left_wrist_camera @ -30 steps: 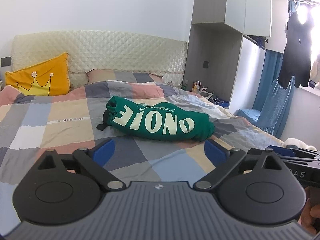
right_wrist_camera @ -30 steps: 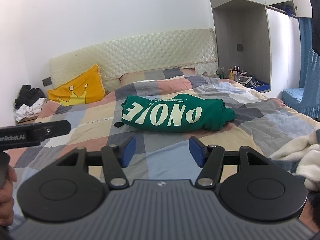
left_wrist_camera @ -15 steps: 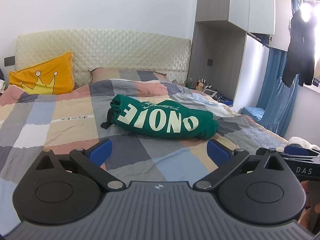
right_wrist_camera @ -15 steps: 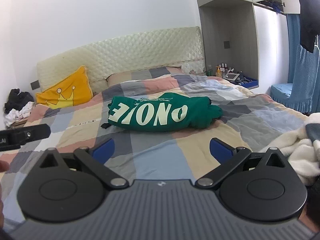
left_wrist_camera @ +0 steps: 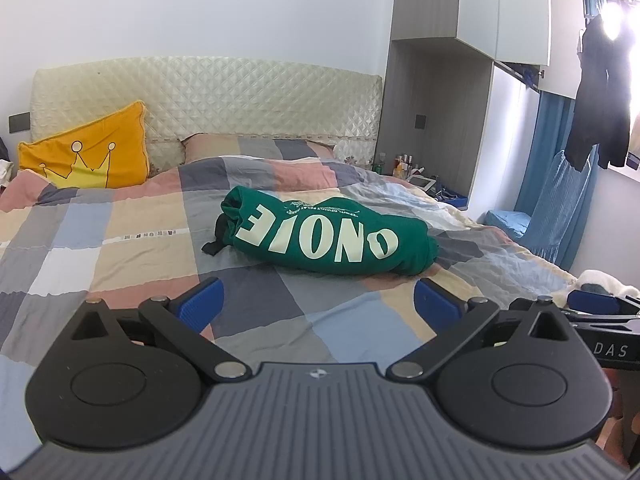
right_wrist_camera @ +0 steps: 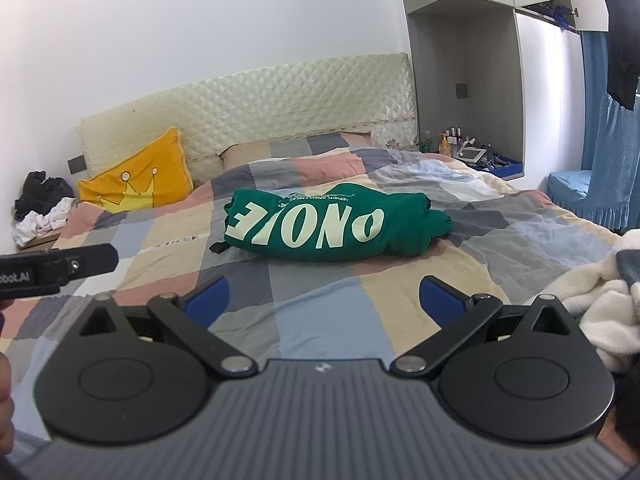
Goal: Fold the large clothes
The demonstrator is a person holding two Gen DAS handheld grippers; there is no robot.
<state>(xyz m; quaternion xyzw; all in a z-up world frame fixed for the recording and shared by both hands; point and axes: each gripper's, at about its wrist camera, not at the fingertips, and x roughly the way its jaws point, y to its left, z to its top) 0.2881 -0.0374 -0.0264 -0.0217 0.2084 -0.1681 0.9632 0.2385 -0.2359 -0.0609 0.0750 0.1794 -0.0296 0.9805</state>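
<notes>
- Green cloth with large pale lettering, the sweatshirt [left_wrist_camera: 326, 238] is seen lying as a compact, rolled-looking bundle on the patchwork quilt [left_wrist_camera: 120, 240] of the bed, near the bed's middle.
- The sweatshirt's long axis is laid crosswise to both views, side to side, with a dark tag or strap poking out at its left end.
- The left gripper [left_wrist_camera: 318, 306] is held short of the sweatshirt, its blue fingers [left_wrist_camera: 200, 308] spread wide and grasping nothing.
- The right gripper [right_wrist_camera: 324, 304] is likewise held short of the sweatshirt, fingers [right_wrist_camera: 442, 300] released and empty.
- The sweatshirt is found straight ahead of both grippers; neither can be judged clearly nearer.
- A bundle like this fits a garment already folded up, or one heaped and awaiting spreading; which one cannot be settled.
</notes>
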